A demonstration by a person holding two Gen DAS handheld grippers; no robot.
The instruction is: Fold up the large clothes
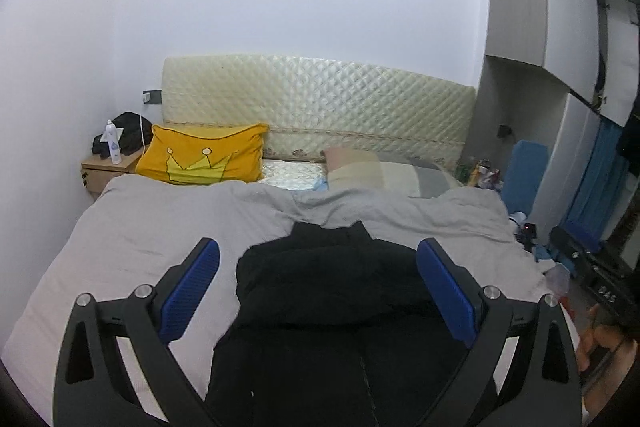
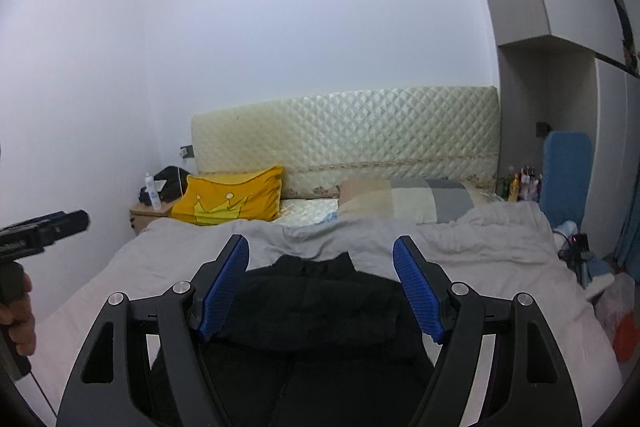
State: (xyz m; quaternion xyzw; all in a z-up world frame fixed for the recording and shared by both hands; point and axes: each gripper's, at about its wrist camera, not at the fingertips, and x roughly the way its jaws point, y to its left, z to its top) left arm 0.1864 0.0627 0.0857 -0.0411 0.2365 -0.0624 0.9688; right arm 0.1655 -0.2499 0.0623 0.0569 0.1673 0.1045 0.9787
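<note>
A large black garment (image 1: pixel 328 291) lies spread on the grey bed cover (image 1: pixel 160 223), its far end partly folded over itself. My left gripper (image 1: pixel 318 251) is open, its blue pads (image 1: pixel 192 287) held wide above the garment, holding nothing. In the right wrist view the same garment (image 2: pixel 316 311) lies below my right gripper (image 2: pixel 320 247), which is also open and empty. The left gripper's body (image 2: pixel 44 227) shows at the left edge of that view, held in a hand.
A yellow crown pillow (image 1: pixel 204 159) and a patchwork pillow (image 1: pixel 384 171) lie against the quilted headboard (image 1: pixel 316 103). A bedside table (image 1: pixel 108 171) with a bottle stands far left. Clutter and a blue board (image 1: pixel 524 171) fill the floor on the right, beside a wardrobe (image 1: pixel 560 7).
</note>
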